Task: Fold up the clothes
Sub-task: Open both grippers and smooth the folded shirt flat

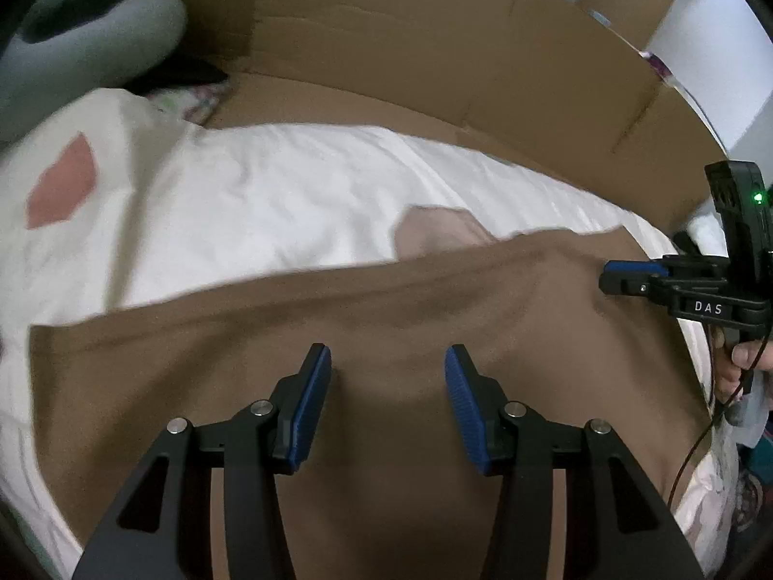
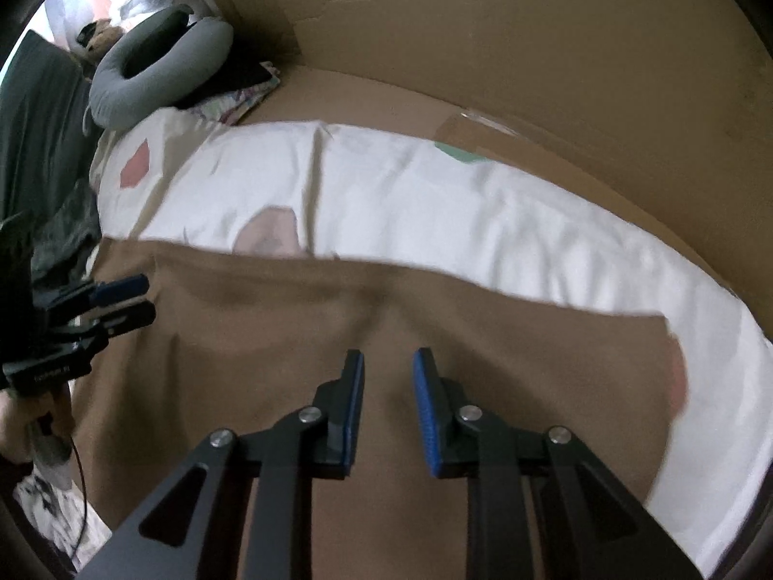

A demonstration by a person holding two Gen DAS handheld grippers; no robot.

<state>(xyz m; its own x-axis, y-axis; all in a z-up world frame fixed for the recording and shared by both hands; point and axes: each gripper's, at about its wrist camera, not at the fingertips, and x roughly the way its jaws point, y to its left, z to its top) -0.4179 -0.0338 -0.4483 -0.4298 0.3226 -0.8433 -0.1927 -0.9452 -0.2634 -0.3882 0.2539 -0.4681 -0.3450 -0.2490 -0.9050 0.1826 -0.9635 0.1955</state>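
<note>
A brown garment (image 1: 338, 328) lies spread flat on a white sheet (image 1: 270, 203) with coloured patches. It also shows in the right wrist view (image 2: 435, 338). My left gripper (image 1: 388, 362) hovers over the garment, open and empty. My right gripper (image 2: 386, 367) hovers over the same garment, open with a narrower gap, empty. The right gripper shows at the right edge of the left wrist view (image 1: 633, 275). The left gripper shows at the left edge of the right wrist view (image 2: 130, 299).
Cardboard panels (image 1: 435, 48) stand behind the sheet and lie along its far side. A grey neck pillow (image 2: 159, 67) and a dark item lie at the far left. Patterned cloth (image 1: 724, 473) hangs at the near right.
</note>
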